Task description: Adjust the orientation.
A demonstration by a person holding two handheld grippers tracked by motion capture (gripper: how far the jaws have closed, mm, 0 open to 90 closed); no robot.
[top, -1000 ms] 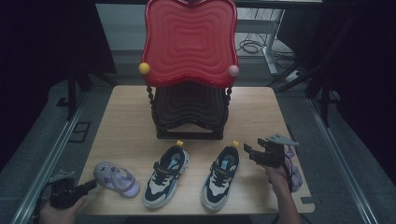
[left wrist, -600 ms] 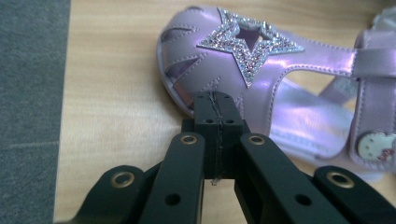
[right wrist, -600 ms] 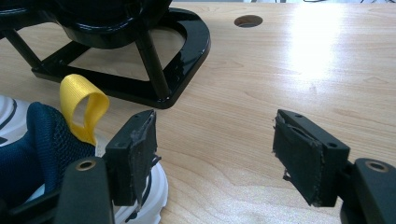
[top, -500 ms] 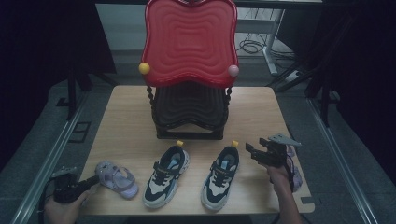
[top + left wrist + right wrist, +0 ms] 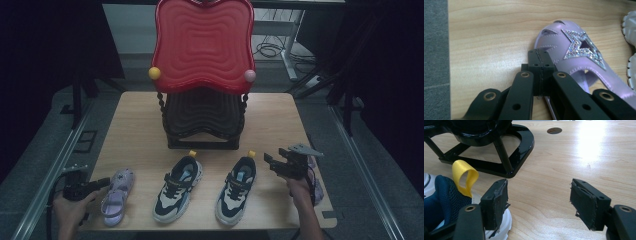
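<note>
My left gripper [image 5: 104, 182] is at the table's front left. Its jaws are shut tight, and the tips [image 5: 539, 58] rest against the side of a purple sandal [image 5: 576, 53] with a glitter star [image 5: 116, 196]. I see nothing caught between the jaws. A pair of navy and white sneakers [image 5: 177, 189] [image 5: 236, 190] stands at the front middle. My right gripper [image 5: 270, 162] hovers open just right of the right sneaker [image 5: 441, 195], whose yellow heel loop [image 5: 465, 177] is beside its left jaw. Only bare wood lies between its jaws [image 5: 541, 203]. A second purple sandal [image 5: 316, 180] lies under the right hand.
A red chair [image 5: 202, 45] with a black base [image 5: 202, 122] [image 5: 499, 150] stands at the table's middle back. The wooden table [image 5: 135, 125] has a round hole [image 5: 554, 130] beyond the right gripper. A floor rail [image 5: 50, 175] runs along the left edge.
The left gripper has slid in against the purple sandal, which has swung from lying slantwise to pointing more front to back. The right gripper has kept still.
</note>
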